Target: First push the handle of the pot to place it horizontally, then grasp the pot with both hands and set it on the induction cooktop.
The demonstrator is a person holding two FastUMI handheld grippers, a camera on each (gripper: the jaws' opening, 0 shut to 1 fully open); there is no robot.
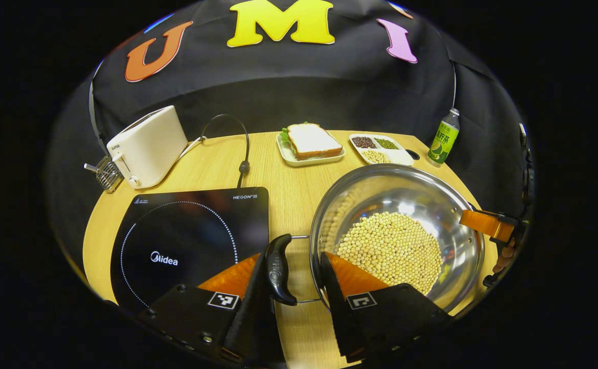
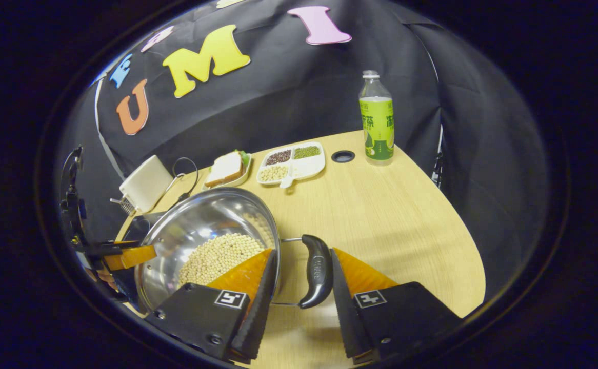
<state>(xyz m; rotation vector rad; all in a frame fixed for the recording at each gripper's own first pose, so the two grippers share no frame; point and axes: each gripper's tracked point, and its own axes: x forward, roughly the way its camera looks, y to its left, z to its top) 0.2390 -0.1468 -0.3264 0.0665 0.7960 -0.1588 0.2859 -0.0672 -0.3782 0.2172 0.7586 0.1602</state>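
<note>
Your view of the pot (image 1: 396, 236) is partly blocked: in the left gripper view your left hand-held gripper (image 1: 299, 279) covers its near rim and a corner of the cooktop (image 1: 186, 241), and the bench (image 1: 288, 195) is cut off at the bottom. The soybeans (image 1: 391, 251) hide the pot's floor. You cannot make out how the pot's far handle is held there; only an orange finger of your right hand-held gripper (image 1: 486, 224) and some fingertips show at that rim.

The pot sits on the bench just right of the cooktop, near the front edge. Open bench lies between the pot and the back edge, where the toaster (image 1: 147, 146), sandwich plate (image 1: 312, 142), divided dish (image 1: 381, 148) and bottle (image 1: 443, 139) stand. In the right gripper view, bare bench runs to the right edge.

Your left hand-held gripper is wide apart around the black handle (image 1: 278, 269), one finger on each side, not clamped. Your right hand-held gripper (image 2: 301, 279) straddles the other handle (image 2: 317, 269) likewise, jaws spread
</note>
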